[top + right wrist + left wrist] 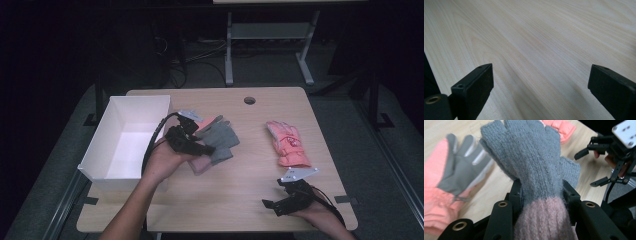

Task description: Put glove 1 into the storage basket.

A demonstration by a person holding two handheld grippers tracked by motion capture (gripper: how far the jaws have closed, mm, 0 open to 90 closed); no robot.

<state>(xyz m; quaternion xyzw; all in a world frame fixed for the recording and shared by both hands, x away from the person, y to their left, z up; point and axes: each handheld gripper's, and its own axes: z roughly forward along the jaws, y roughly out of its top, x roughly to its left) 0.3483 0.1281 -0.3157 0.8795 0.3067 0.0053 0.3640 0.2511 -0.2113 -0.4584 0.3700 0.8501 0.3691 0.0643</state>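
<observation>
- Now the left gripper (pixel 200 142), hand reaching in from the tabletop's near edge, clamps the grey knit glove (pixel 534 165) (pink cuff) beside the white box (pixel 125 142).
- Right gripper (pixel 280 202), jaws spread, rests near the near right corner.

A grey knit glove (pixel 531 157) with a dusty pink ribbed cuff is seen. A coral ski glove (pixel 288 143) is patterned white; its mate (pixel 451 182) has a grey palm. The bench (pixel 536 37) is pale wood-grain, the box (pixel 125 142) white, the jaws black.
</observation>
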